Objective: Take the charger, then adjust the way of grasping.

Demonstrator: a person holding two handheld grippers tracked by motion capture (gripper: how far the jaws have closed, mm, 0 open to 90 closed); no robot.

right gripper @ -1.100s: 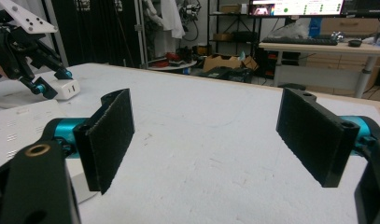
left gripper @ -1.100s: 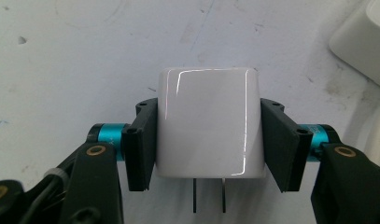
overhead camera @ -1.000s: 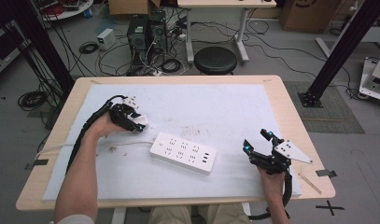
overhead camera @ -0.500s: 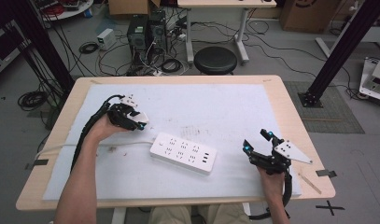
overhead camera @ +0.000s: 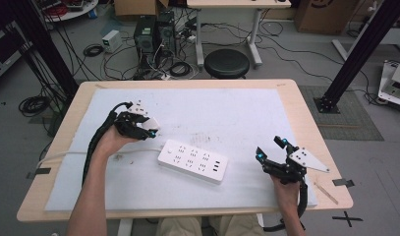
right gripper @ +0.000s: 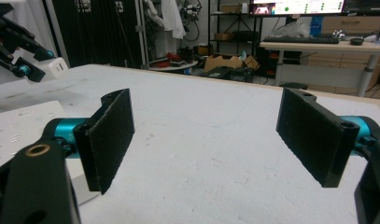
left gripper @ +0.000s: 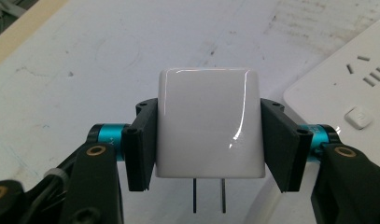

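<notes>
A white plug adapter (left gripper: 209,112) sits clamped between the black jaws of my left gripper (left gripper: 209,144), its two prongs pointing back toward the camera. In the high view that left gripper (overhead camera: 149,127) hovers over the table's left part, just up-left of a white power strip (overhead camera: 192,161). The strip lies flat at mid-table and its near end (left gripper: 351,84) shows at the right of the left gripper view. Near the front right edge, my right gripper (overhead camera: 270,150) stands open with nothing between its pads (right gripper: 110,137). The strip (right gripper: 19,126) lies to its left.
A white mat (overhead camera: 227,113) covers the wooden table (overhead camera: 305,113). The strip's white cable (overhead camera: 65,156) runs off to the left edge. A black stool (overhead camera: 227,63), computer towers (overhead camera: 153,32) and loose cables stand on the floor beyond the far edge.
My left gripper has drifted slightly to the right with the adapter in it. The right gripper and the power strip have not moved.
</notes>
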